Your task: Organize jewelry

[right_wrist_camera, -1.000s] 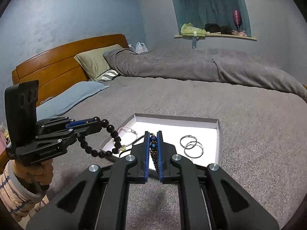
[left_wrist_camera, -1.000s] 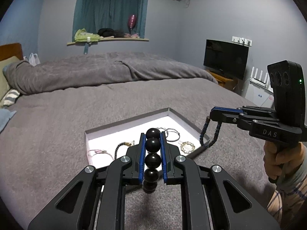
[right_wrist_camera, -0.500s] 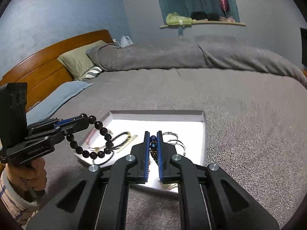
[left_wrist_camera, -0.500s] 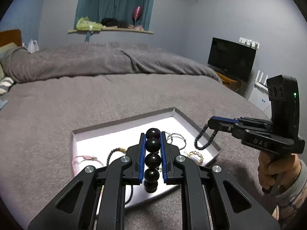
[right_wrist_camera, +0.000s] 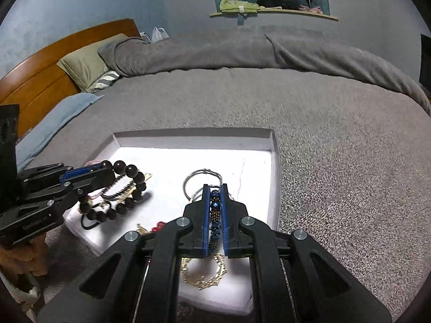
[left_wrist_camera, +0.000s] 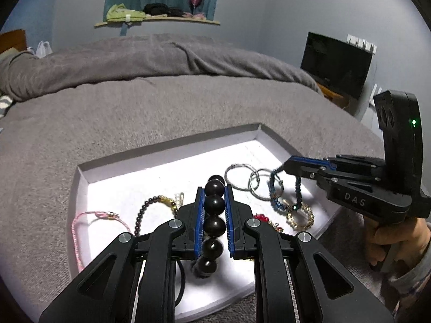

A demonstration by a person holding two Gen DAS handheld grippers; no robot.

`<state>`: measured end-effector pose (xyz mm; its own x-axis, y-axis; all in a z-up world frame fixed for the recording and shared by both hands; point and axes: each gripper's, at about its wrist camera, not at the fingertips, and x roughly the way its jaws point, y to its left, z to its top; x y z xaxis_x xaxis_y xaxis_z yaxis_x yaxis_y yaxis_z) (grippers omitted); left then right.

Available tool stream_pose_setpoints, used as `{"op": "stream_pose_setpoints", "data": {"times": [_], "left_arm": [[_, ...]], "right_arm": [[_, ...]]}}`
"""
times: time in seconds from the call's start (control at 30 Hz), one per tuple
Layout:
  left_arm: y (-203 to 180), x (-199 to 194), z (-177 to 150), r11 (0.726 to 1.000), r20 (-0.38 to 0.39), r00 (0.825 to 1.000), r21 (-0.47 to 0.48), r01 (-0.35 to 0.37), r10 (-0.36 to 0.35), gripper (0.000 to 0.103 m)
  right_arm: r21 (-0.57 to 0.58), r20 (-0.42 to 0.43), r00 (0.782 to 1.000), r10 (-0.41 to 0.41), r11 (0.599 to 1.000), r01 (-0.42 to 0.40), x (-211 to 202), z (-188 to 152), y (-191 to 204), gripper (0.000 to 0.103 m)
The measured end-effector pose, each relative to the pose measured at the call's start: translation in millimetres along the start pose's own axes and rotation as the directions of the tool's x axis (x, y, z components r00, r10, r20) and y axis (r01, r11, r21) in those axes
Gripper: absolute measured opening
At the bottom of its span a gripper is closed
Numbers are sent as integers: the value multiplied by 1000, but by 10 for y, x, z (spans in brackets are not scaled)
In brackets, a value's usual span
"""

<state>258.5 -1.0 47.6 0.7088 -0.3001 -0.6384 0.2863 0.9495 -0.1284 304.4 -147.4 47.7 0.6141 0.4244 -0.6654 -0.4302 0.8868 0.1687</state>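
A grey bed (right_wrist_camera: 336,134) fills the room, and on its blanket lies a shallow white tray (left_wrist_camera: 167,158), the landmark here. Over the tray's near-left part the left gripper (left_wrist_camera: 214,196) pinches a bracelet of large black beads (left_wrist_camera: 214,204). Over the tray's right side the right gripper (right_wrist_camera: 215,196) is clamped on a blue beaded bracelet (right_wrist_camera: 215,210). Inside the tray lie silver rings (left_wrist_camera: 243,177), a gold chain bracelet (right_wrist_camera: 204,274) and a pink cord bracelet (left_wrist_camera: 78,223).
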Motion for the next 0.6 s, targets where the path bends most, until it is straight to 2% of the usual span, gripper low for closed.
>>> {"op": "stream_pose_setpoints", "data": {"times": [0.03,0.1,0.17,0.23,0.27,0.3,0.37,0.5,0.6], "left_arm": [[-5,16,-10,1000,-4,1000,3,-5,5,15],[0,25,-31,1000,-6,1000,4,-1,1,23],[-11,4,-62,1000,-1,1000,6,5,-5,41],[-36,-26,-91,1000,4,1000,15,9,-9,47],[-43,-37,-102,1000,6,1000,20,5,-5,55],[-51,-74,-127,1000,13,1000,24,4,-5,60],[-58,-157,-161,1000,31,999,26,7,-8,70],[-41,-347,-266,1000,66,998,12,-6,5,79],[-3,-538,-381,999,107,994,-15,-33,35,84]], "right_arm": [[2,-2,1000,-4,1000,4,8,-11,-5,7],[0,4,1000,-11,1000,11,-7,-29,-7,7],[-9,16,1000,-16,1000,16,-53,-49,15,8],[-14,28,999,-17,1000,17,-107,-62,31,9],[-14,36,999,-17,1000,18,-141,-73,42,10],[-15,48,999,-18,1000,18,-195,-104,60,12],[-20,62,998,-18,1000,19,-274,-159,104,26],[-35,86,996,-26,999,29,-426,-280,181,31],[-37,112,993,-30,999,35,-570,-399,218,41]]}}
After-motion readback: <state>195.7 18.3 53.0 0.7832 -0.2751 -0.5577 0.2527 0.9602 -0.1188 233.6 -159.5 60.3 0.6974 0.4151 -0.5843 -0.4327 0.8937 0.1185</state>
